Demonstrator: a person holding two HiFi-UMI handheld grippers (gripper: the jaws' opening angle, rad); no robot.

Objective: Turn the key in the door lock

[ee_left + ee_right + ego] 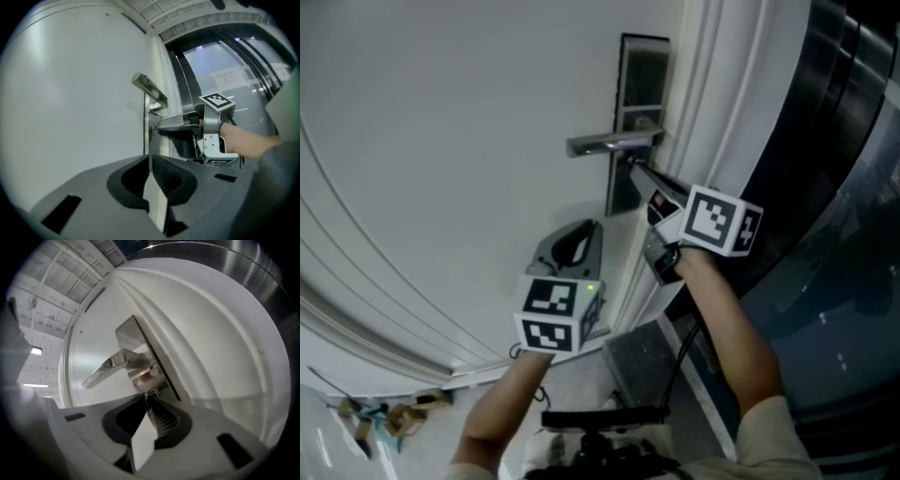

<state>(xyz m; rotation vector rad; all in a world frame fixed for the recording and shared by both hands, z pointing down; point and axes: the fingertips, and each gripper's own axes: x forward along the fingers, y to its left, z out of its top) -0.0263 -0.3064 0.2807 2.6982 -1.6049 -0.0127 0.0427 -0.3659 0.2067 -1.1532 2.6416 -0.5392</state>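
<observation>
A white door (441, 141) carries a steel lock plate (642, 94) with a lever handle (605, 143) that stands level. My right gripper (633, 167) reaches in just below the lever, rolled onto its side. In the right gripper view its jaws meet at their tips on a small metal key (151, 393) in the plate (140, 348), under the handle (105, 369). The left gripper view shows that right gripper (158, 127) at the key (153, 127) from the side. My left gripper (572, 246) hangs lower, apart from the lock, facing the door; its jaws (149, 161) are shut on nothing.
The white door frame (722, 94) runs beside the plate. A dark glass panel (844, 187) lies to its right. A grey mat (652, 370) lies on the floor below, and some small clutter (384, 417) sits at the lower left.
</observation>
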